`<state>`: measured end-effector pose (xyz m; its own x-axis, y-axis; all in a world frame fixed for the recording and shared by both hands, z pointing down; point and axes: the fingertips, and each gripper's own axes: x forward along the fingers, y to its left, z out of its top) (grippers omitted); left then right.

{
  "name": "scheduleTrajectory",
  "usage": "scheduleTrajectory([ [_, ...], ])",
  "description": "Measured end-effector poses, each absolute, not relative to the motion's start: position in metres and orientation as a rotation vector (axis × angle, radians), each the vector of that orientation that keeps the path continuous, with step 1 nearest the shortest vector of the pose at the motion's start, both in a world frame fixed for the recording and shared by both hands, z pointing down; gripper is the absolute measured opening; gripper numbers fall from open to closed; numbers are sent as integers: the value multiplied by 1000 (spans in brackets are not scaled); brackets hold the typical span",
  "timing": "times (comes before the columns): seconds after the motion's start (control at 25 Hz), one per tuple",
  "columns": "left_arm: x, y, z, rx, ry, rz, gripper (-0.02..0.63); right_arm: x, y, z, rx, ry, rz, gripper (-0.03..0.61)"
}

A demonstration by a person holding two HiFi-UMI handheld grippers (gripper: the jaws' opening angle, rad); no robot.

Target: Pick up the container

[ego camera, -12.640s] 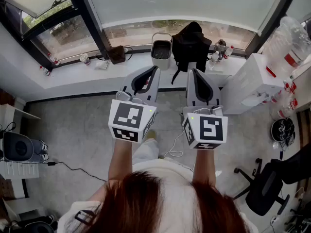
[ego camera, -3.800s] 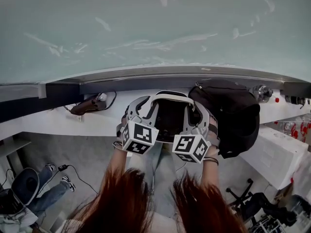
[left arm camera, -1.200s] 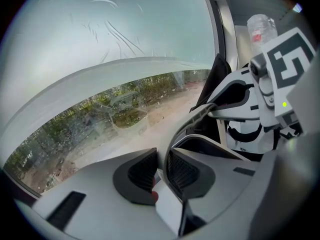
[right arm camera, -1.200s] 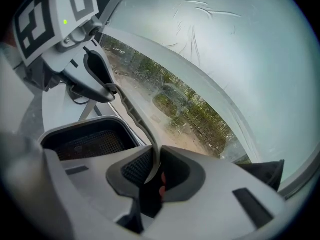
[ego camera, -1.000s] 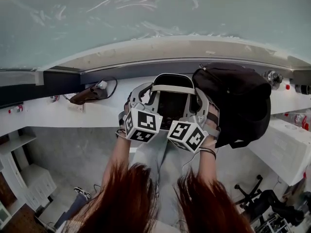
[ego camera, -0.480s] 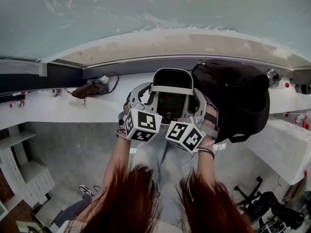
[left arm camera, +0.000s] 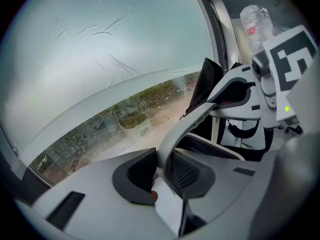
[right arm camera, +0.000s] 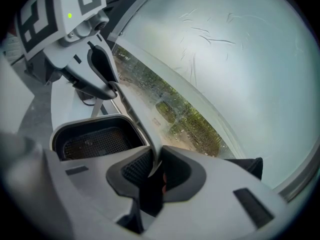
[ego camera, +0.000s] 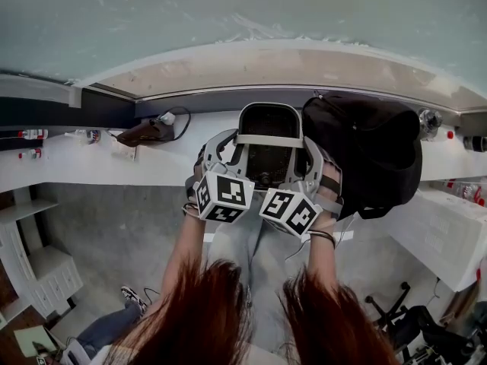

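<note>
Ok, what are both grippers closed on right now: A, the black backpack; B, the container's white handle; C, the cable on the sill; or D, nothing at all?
B: the left gripper and the right gripper each pinch the white handle of the container between their pads.

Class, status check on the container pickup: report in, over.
Left gripper and right gripper both shut on the handle. Container at the white ledge. Black backpack close on its right.
</note>
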<state>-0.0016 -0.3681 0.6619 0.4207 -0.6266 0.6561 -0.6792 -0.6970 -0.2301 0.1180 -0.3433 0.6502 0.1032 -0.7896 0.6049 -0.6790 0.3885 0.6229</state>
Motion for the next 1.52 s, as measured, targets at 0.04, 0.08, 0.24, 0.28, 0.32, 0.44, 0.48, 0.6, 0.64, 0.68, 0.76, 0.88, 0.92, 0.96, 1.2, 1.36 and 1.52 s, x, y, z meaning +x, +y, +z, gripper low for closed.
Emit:
scheduleTrajectory([
  [0.04,-2,-367,659,2587,-1201,1143,80,117,-342,647,1337,-1620,-135,67],
  [0.08,-3,-365,656,2587,-1210,1139,80,117,-341,644,1344,-1626,-136,67],
  [0.24,-6,-358,644,2587,-1240,1134,80,114,-335,634,1362,-1644,-141,67],
  [0.28,-7,-356,641,2587,-1245,1134,80,114,-333,631,1365,-1648,-143,67],
  [0.32,-7,-354,638,2587,-1251,1134,80,114,-331,629,1367,-1652,-144,67],
  [0.44,-8,-347,629,2587,-1268,1133,80,113,-325,621,1376,-1663,-147,67],
  [0.48,-8,-345,626,2587,-1274,1132,80,113,-323,618,1380,-1666,-148,67],
  [0.6,-7,-339,616,2589,-1292,1127,80,114,-316,608,1393,-1674,-149,67],
  [0.64,-6,-336,613,2590,-1297,1125,80,115,-314,605,1398,-1676,-149,67],
  [0.68,-6,-333,609,2590,-1303,1124,80,115,-311,601,1403,-1677,-150,67],
  [0.76,-4,-327,602,2592,-1313,1120,80,117,-305,594,1412,-1680,-154,67],
  [0.88,-1,-318,591,2593,-1329,1114,80,120,-296,587,1424,-1689,-172,67],
  [0.92,0,-315,588,2593,-1334,1111,80,121,-293,584,1426,-1689,-174,67],
  [0.96,0,-313,584,2594,-1338,1108,80,123,-291,582,1429,-1689,-178,69],
  [1.2,1,-297,566,2593,-1367,1093,80,123,-278,559,1436,-1701,-180,67],
  [1.36,0,-288,554,2588,-1391,1080,80,122,-269,547,1441,-1718,-185,67],
  [1.52,1,-280,541,2582,-1420,1066,80,123,-261,535,1454,-1729,-183,68],
])
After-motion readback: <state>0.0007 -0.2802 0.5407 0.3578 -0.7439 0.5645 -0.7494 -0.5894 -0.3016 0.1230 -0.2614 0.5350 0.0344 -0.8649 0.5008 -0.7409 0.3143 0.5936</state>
